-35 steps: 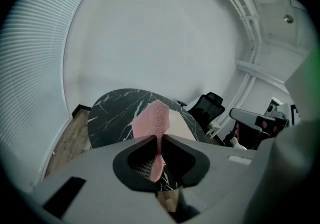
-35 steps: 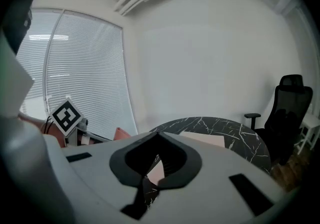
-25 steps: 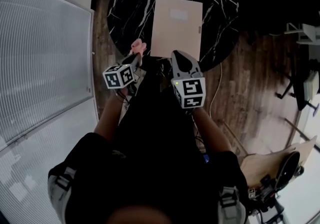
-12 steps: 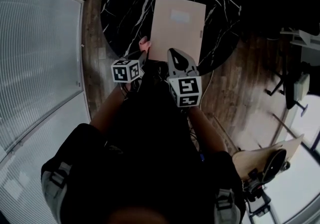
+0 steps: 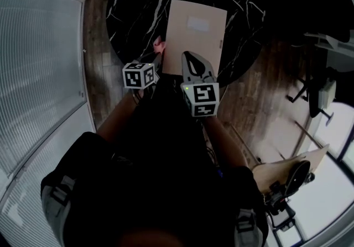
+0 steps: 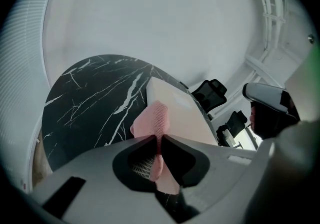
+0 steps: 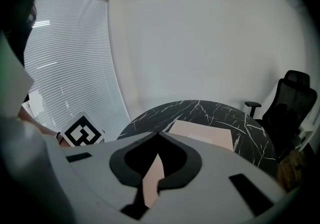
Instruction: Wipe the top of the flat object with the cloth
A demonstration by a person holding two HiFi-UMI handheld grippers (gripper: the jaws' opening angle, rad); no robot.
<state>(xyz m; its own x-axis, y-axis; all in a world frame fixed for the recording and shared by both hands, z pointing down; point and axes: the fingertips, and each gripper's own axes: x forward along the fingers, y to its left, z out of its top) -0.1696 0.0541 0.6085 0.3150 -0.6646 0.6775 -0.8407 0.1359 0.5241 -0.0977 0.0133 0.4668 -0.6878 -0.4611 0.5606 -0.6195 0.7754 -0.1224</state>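
Observation:
A beige flat object [image 5: 196,27] lies on a round black marble table [image 5: 138,3]. My left gripper [image 5: 157,59] is at the object's near left corner, shut on a pink cloth [image 5: 160,47] that sticks out past its tips. In the left gripper view the cloth [image 6: 157,120] is pinched between the jaws, in front of the flat object [image 6: 180,110]. My right gripper [image 5: 188,57] hovers over the object's near edge, shut with nothing in it. In the right gripper view its tips [image 7: 158,134] meet, with the flat object [image 7: 205,133] beyond them.
A black office chair [image 7: 290,105] stands behind the table to the right. A ribbed glass wall [image 5: 38,58] runs along the left. Wooden floor [image 5: 265,85] with a thin cable surrounds the table. The left gripper's marker cube [image 7: 82,130] shows beside my right gripper.
Both grippers have come forward a little toward the flat object's near edge, the right one now over it. The cloth stays in the left gripper.

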